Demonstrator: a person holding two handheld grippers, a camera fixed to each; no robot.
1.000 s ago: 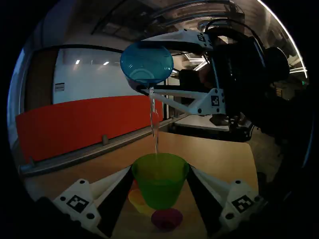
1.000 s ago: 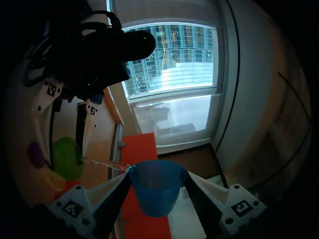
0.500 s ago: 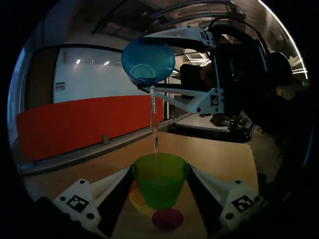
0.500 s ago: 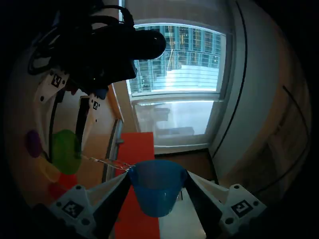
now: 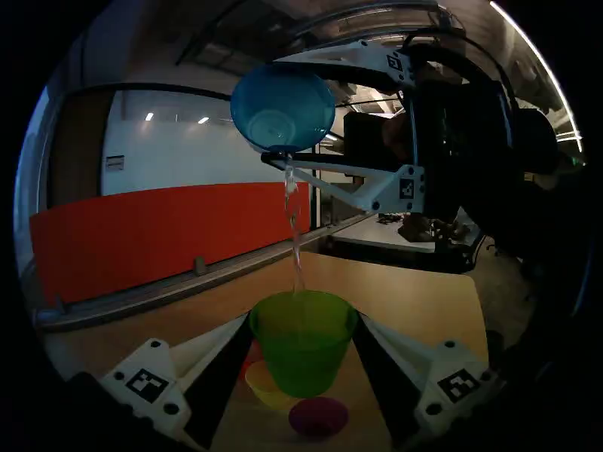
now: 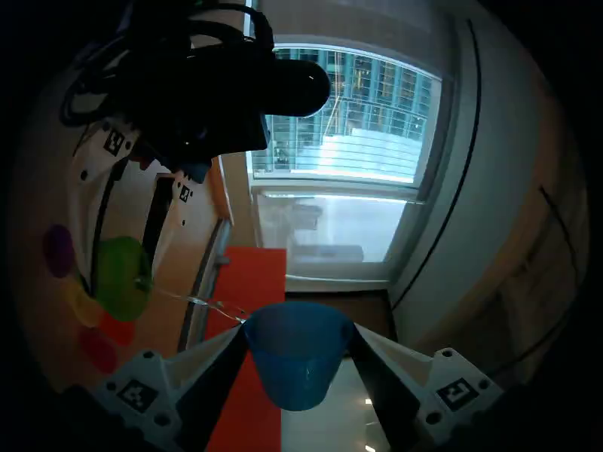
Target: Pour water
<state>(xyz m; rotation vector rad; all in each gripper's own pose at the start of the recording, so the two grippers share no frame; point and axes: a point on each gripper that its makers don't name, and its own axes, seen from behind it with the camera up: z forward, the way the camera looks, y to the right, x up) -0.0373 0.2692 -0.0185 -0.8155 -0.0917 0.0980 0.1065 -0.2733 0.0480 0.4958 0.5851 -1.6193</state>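
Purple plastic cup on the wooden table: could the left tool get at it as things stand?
Probably not yet. The left tool is shut on the translucent green plastic cup, with the purple plastic cup lying below it, while water streams in; it has no free grip.

Our left gripper (image 5: 303, 325) has white wedge-shaped fingers (image 5: 192, 358) with black inner faces and square black-and-white markers (image 5: 147, 383). Our right gripper (image 6: 298, 337) matches it, and black cables (image 5: 460, 51) loop over its dark body.

Two tools, left tool (image 5: 301, 325) and right tool (image 6: 298, 337); one blue cup (image 5: 283, 109), one green cup (image 5: 303, 350), one yellow cup (image 5: 264, 381), one purple cup (image 5: 318, 416), one red cup (image 6: 117, 330).
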